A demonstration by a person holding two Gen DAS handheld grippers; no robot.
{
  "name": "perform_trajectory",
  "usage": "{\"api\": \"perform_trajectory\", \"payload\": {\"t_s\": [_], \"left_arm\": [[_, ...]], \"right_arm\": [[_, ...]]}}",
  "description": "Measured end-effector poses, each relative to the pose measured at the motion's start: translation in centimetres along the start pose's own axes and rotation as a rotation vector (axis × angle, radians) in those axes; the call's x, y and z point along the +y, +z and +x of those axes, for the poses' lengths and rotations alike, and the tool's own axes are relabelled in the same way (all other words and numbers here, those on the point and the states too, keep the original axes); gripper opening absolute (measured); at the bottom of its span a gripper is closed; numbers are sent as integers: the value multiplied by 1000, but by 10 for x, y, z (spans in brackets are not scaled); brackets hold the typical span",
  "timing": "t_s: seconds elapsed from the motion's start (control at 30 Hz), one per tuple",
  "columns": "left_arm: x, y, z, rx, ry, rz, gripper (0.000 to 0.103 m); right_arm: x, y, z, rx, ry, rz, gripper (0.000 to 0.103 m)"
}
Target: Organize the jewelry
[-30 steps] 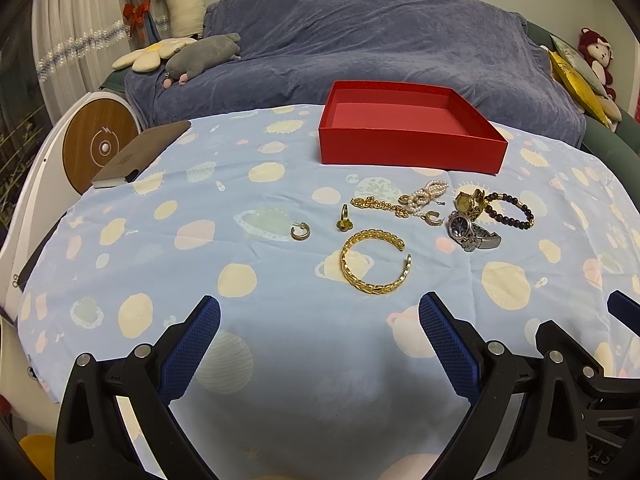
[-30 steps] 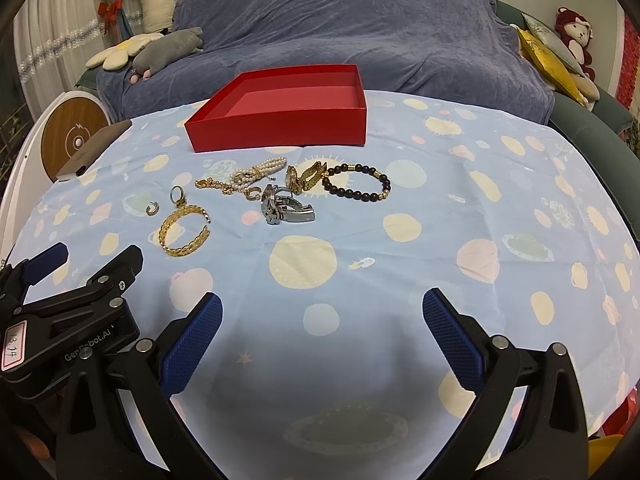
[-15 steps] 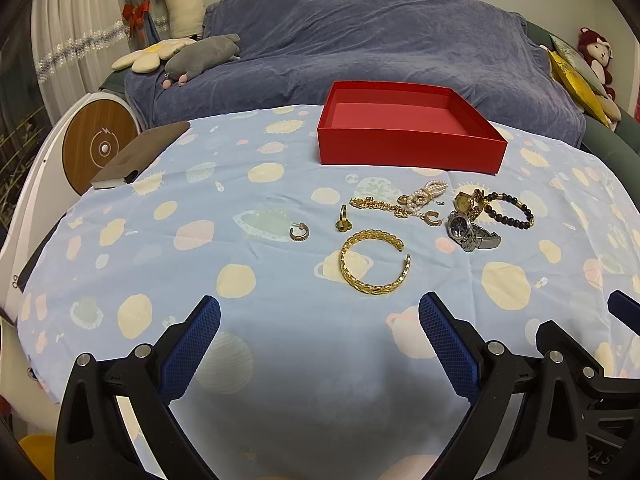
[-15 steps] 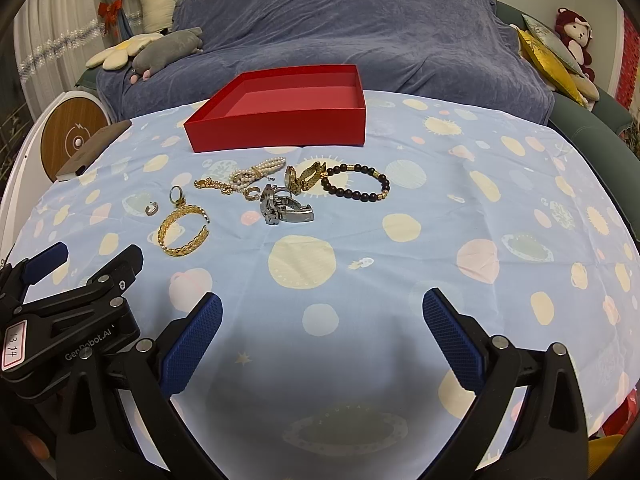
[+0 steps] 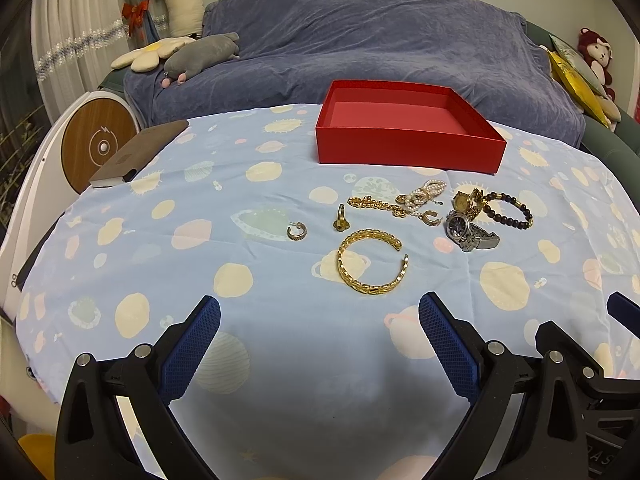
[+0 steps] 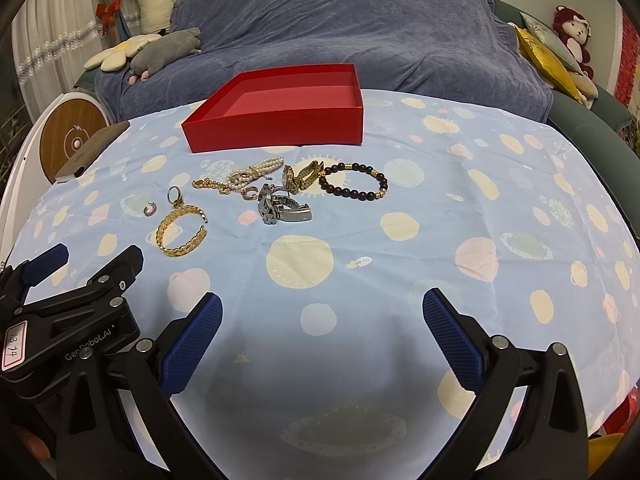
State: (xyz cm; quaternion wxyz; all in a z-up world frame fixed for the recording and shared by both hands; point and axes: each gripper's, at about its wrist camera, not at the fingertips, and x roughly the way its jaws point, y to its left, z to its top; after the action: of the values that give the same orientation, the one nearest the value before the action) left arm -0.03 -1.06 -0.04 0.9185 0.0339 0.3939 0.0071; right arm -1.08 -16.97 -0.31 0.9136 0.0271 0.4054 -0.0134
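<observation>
In front of the red box (image 5: 408, 148), the gold bangle (image 5: 372, 261) lies on the surface, nearest the left gripper (image 5: 320, 344); both it and the right gripper (image 6: 322, 350) gape empty.

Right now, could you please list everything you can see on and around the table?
box: 1, red, open, far side of table
cuff bracelet: 1, gold, nearest
bead bracelet: 1, dark, rightmost
watches: 2, silver and gold, beside beads
chain and pearls: gold, white, tangled before box
hoop earrings: 2, gold, apart
ring: 1, gold
tablecloth: blue, spotted
sofa cover: blue, behind
left hand-held gripper: open
right hand-held gripper: open
</observation>
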Motion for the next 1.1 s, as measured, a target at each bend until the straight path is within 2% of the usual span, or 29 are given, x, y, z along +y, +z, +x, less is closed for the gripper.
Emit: {"api": "perform_trajectory", "payload": {"t_s": [0.87,1.1], "left_arm": [[-2,-1,0,4,-2,-1,97],[-1,-2,3,17,-24,-12,97]], "right_arm": [[-1,0,0,1,2,1,98],[-4,-1,0,1,-2,-5,98]]}}
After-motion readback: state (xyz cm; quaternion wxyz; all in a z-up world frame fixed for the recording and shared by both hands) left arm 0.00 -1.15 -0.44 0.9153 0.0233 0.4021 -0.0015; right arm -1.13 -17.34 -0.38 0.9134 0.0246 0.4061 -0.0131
